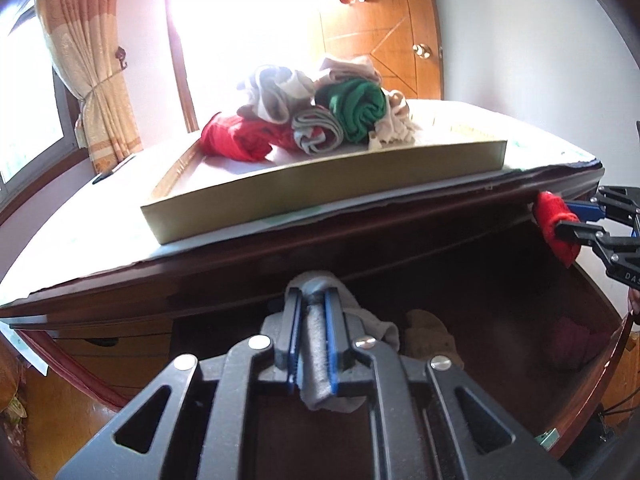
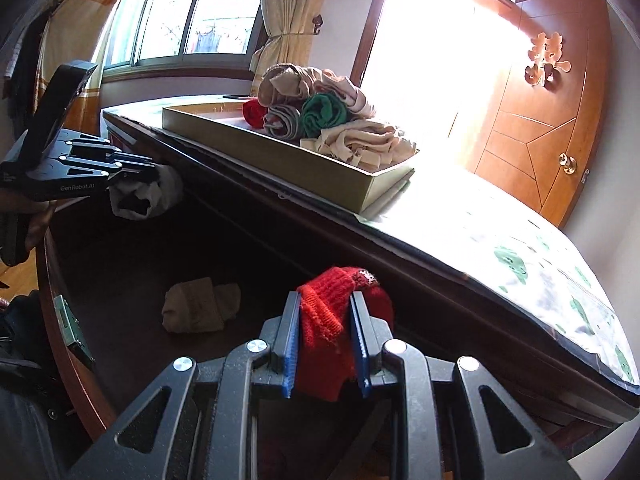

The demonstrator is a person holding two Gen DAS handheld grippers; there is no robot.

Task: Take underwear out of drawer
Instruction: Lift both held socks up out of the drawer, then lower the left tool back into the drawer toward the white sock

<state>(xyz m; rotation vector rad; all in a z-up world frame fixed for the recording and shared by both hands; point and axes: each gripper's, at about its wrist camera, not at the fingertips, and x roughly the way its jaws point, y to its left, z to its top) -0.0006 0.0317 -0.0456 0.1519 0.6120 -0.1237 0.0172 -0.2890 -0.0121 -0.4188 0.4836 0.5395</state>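
Surroundings: a tray [image 1: 320, 204] stands on the dresser top [image 1: 80, 240], above the open drawer [image 1: 500, 300]; a wooden door [image 2: 540, 128] and a tied curtain [image 1: 100, 92] stand behind.
Obstruction: the front edge of the dresser top overhangs the drawer, close above both grippers.
Left gripper [image 1: 313, 332]: points forward toward the dresser edge over the drawer; fingers closed to a narrow gap, clamped on a grey rolled piece of underwear [image 1: 316, 344]. In the right wrist view it shows from the side [image 2: 136, 170], with the grey roll [image 2: 148, 196] hanging at its tip.
Right gripper [image 2: 325, 336]: held above the drawer, just below the dresser edge; fingers a little wider apart, gripping a red knitted piece [image 2: 332, 320]. In the left wrist view it enters from the right [image 1: 576, 220], with the red piece [image 1: 554, 224] at its tip.
Count, tray: a heap of rolled pieces [image 1: 316, 116]: red, green, grey-striped and beige ones; the exact number cannot be told.
Count, drawer: one beige roll [image 2: 200, 306] on the floor; one dark reddish piece [image 1: 572, 340] near the right side.
Count, grippers: two, each holding one piece.
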